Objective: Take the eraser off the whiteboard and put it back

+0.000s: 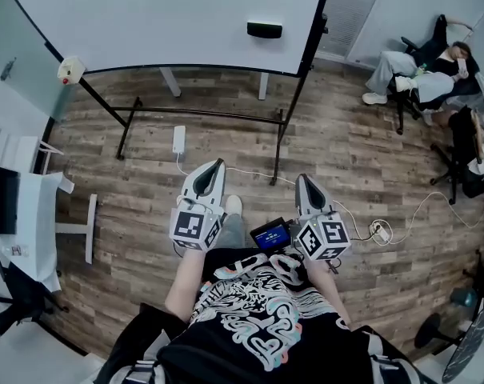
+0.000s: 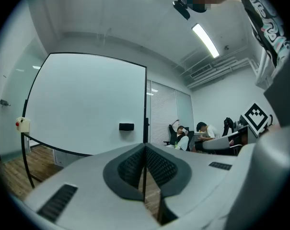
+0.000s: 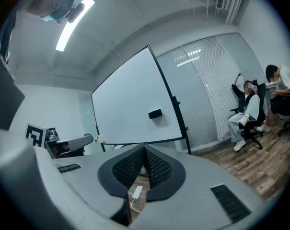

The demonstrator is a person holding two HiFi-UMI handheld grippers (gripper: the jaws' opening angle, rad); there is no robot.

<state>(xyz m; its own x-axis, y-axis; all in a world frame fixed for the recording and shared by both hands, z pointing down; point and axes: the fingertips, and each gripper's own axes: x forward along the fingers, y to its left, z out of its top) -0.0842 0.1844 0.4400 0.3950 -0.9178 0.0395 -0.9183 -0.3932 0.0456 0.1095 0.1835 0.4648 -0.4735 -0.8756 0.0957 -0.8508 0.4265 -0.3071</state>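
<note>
In front of my chest, both grippers are empty and aimed at the board.

My left gripper and right gripper point level, each pair of jaws pressed together on nothing, since nothing is within reach to grasp. Past them lies wood floor, then the whiteboard on its stand. The black eraser clings near its right edge, well apart from me, so I judge the approach comes first.

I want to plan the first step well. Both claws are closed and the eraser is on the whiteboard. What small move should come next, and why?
Probably step forward, carrying the right claw toward the eraser. It sits on the right part of the whiteboard, across the wooden floor, seemingly out of reach, and the claw is shut and empty.
</note>
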